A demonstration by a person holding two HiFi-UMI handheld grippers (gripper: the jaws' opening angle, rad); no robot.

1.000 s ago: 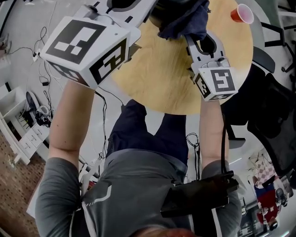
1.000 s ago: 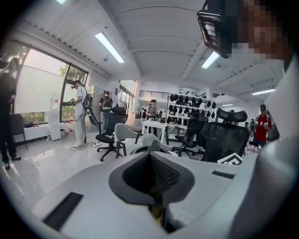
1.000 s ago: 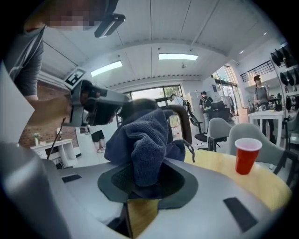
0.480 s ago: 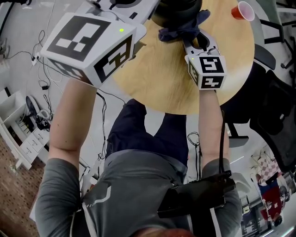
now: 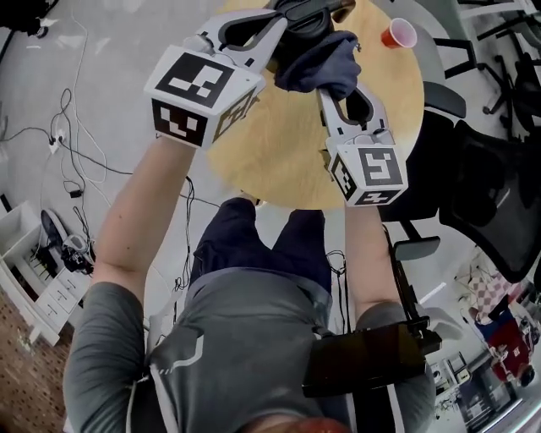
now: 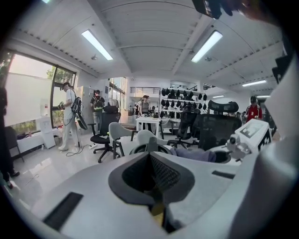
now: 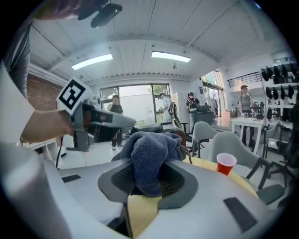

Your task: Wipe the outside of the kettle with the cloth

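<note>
The dark kettle (image 5: 309,10) stands at the far side of the round wooden table (image 5: 279,152), mostly hidden behind the cloth. My left gripper (image 5: 286,15) reaches to the kettle's top. In the left gripper view its jaws (image 6: 150,156) are closed together on a thin grey part of the kettle there. My right gripper (image 5: 328,83) is shut on the blue cloth (image 5: 321,61) and holds it bunched against the near side of the kettle. The right gripper view shows the cloth (image 7: 152,156) draped over the jaws, with the kettle (image 7: 148,127) just behind.
A red cup (image 5: 397,34) stands on the table to the right of the kettle. Black office chairs (image 5: 482,194) crowd the table's right side. Cables lie on the floor at the left. Further back in the room are people and more chairs.
The left gripper has moved farther from my head and its cube looks smaller. The right gripper with the cloth has slid a little toward me, still against the kettle.
</note>
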